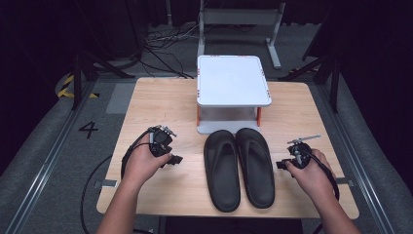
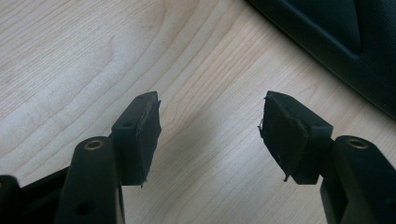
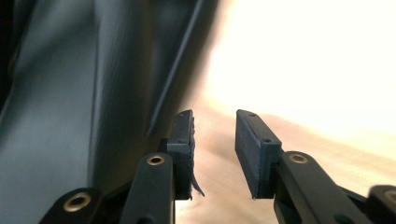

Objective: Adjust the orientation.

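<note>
Two black flip-flop sandals lie side by side, toes away from me, on the wooden table (image 1: 160, 102): the left sandal (image 1: 222, 168) and the right sandal (image 1: 255, 163). My left gripper (image 1: 176, 159) rests left of them, pointing at the left sandal, a short gap away. In its own view the left gripper (image 2: 212, 107) is wide open over bare wood, with the sandal's edge (image 2: 336, 42) at the upper right. My right gripper (image 1: 281, 165) sits just right of the right sandal. In its own view the right gripper (image 3: 214, 121) stands open by a narrow gap, empty, the sandal's side (image 3: 93, 93) close on the left.
A white two-level stand (image 1: 233, 80) with orange posts stands at the back centre of the table, right behind the sandals' toes. Bare wood lies on both sides of the sandals. Dark floor, cables and frame legs surround the table.
</note>
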### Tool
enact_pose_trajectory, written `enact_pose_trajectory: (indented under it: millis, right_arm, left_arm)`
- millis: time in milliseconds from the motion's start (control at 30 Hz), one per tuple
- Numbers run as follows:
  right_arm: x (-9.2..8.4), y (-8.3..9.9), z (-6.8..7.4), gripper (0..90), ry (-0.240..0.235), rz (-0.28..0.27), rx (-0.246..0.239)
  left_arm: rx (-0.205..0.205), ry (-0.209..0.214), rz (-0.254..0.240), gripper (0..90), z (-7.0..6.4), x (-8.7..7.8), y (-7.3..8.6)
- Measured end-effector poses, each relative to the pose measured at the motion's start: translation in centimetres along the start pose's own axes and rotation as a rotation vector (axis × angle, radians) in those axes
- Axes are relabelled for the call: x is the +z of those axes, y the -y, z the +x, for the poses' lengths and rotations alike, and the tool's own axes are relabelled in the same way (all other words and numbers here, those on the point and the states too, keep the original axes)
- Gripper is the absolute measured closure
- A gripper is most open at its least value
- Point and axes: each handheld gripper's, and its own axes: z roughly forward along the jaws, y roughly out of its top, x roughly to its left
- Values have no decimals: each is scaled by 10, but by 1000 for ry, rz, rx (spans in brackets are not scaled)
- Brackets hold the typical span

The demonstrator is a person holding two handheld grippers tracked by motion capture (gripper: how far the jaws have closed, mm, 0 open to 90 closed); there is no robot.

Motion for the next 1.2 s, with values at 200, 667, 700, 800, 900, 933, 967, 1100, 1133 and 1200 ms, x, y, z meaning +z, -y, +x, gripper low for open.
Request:
enact_pose_trajectory:
  millis: [200,667,700,800,900,933,967,1100,1133,1200]
  right_arm:
    - [1,4,11,733,-80,83,-45]
    - [-1,12,34,645,-235,162,-42]
    - [-1,12,33,631,-232,152,-49]
    - [-4,9,32,581,-175,78,-89]
    - [-8,7,33,561,-146,22,-106]
    - [-10,6,33,549,-144,4,-104]
    - [-13,5,34,528,-143,-15,-102]
    - [-21,-1,44,463,-141,-68,-113]
    - [-21,-3,47,452,-143,-68,-118]
    - [-21,-5,51,445,-134,-65,-126]
  left_arm:
    - [2,5,2,379,2,1,-2]
    - [12,8,3,377,2,2,-5]
    - [12,6,2,377,2,2,-5]
    - [10,5,-3,377,2,1,-5]
    - [3,5,-3,377,3,0,-5]
    - [2,5,-5,377,3,0,-5]
    - [3,4,-5,377,3,0,-5]
    - [0,0,-5,376,3,-2,-3]
    - [1,0,-6,376,3,-2,-3]
    - [4,-4,-7,376,4,-3,-2]
